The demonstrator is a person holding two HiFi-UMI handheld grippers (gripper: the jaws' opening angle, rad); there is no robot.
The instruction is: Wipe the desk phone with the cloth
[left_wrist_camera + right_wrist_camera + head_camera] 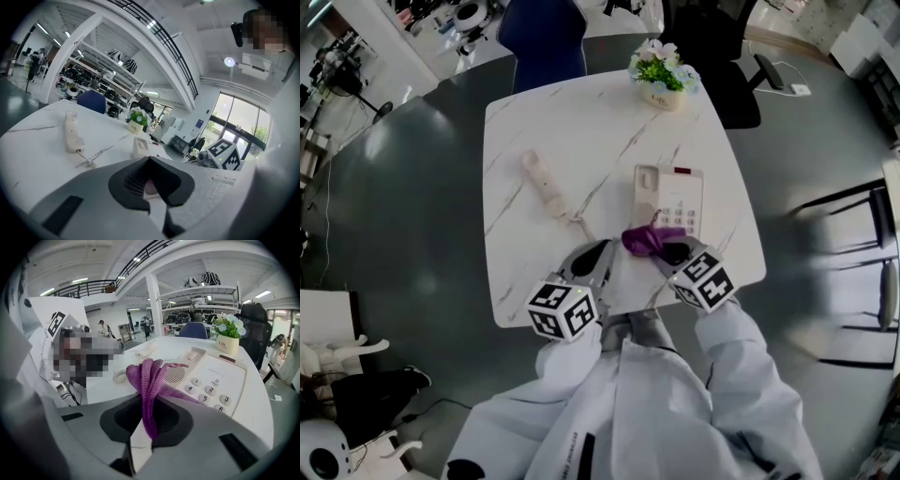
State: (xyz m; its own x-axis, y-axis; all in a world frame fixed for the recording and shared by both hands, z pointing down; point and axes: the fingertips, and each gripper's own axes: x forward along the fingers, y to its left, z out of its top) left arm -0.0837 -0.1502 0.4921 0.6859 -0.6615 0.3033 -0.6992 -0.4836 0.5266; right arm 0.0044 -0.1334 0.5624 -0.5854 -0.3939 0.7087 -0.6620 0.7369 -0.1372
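Right tool [673, 251] clenched on purple cloth [647, 239], bunched over near edge of phone base [680, 199] for wiping. Handset [546, 183] off cradle, left on bench [581, 122], likely clear of strokes. Left tool [592, 261] closed, empty.

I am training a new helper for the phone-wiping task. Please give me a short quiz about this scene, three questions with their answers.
1. Which gripper holds the purple cloth? A) left B) right C) neither
2. True or false: the handset rests on the phone.
3. Fill in: at the far edge of the table stands a pot of ____.

Key
1. B. The jaws of the right gripper are shut on it.
2. False. It lies on the table, left of the phone and apart from it.
3. flowers
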